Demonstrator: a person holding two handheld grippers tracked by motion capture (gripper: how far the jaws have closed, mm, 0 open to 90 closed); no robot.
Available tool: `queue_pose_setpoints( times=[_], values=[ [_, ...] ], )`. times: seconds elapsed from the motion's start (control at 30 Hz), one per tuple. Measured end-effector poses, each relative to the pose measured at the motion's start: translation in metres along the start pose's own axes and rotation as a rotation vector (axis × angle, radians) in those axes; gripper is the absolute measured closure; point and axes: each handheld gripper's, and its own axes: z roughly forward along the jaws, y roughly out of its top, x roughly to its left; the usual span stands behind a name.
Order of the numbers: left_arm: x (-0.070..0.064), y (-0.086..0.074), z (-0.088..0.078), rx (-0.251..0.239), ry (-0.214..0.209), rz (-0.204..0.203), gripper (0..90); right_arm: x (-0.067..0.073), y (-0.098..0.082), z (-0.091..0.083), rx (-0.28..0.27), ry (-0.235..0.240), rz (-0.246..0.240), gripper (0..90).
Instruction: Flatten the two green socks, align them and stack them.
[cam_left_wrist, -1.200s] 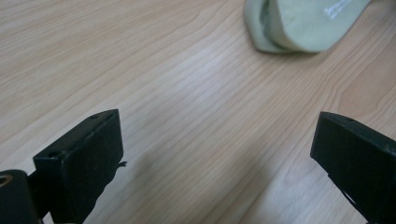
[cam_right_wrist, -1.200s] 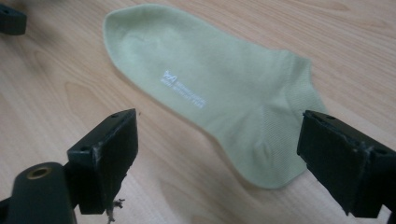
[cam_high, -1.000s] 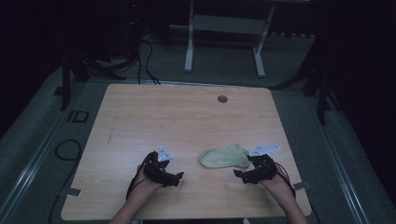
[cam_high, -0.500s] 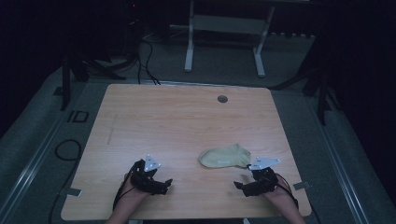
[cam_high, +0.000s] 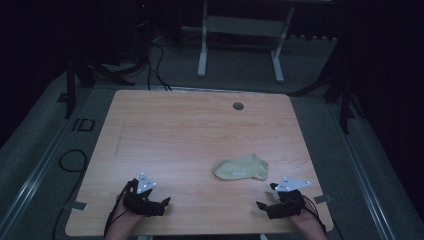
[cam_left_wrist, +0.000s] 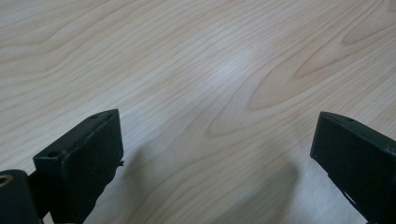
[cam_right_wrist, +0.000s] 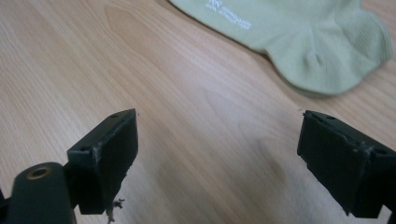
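High view: a pale green sock (cam_high: 241, 168) lies flat on the wooden worktop (cam_high: 190, 130), right of centre in the lower half of the frame, while a person's two hand-held grippers rest near the bottom edge. The left gripper (cam_high: 161, 204) sits at lower left, well apart from the sock; the right gripper (cam_high: 263, 204) sits at lower right, near the sock's heel end but not touching it. In the left gripper view, its jaws stand wide apart over bare wood grain. In the right gripper view, the jaws are likewise spread with nothing between them, and the sock (cam_right_wrist: 299, 42) fills the upper right of the frame, white lettering along its sole. A small round grommet (cam_high: 238, 106) marks the worktop's far edge. To lift the sock cleanly, the right gripper would likely do best coming in low along the wood, pinching a single edge of fabric at the heel or cuff rather than pressing down on the middle.
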Motion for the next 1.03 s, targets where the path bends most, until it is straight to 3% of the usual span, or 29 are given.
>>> queue_pose_setpoints(
  times=[0.1, 0.43, 0.5, 0.7, 1.03],
  values=[
    [0.004, -0.004, -0.005, -0.006, -0.002, 0.009, 2.3, 0.000, -0.006, -0.002, 0.009, 0.001, 0.005, 12.2],
    [0.018, -0.022, -0.021, -0.025, 0.042, -0.034, 2.3, -0.005, -0.025, -0.016, -0.034, -0.033, 0.036, 12.3],
    [0.021, -0.026, -0.024, -0.031, 0.047, -0.041, 2.3, -0.006, -0.028, -0.018, -0.037, -0.061, 0.033, 12.3],
    [0.023, -0.028, -0.027, -0.040, 0.072, -0.042, 2.3, -0.009, -0.031, -0.024, -0.091, -0.067, 0.031, 12.4],
    [0.022, -0.030, -0.025, -0.036, 0.104, -0.036, 2.3, -0.011, -0.032, -0.024, -0.097, -0.084, 0.021, 13.2]
  ],
)
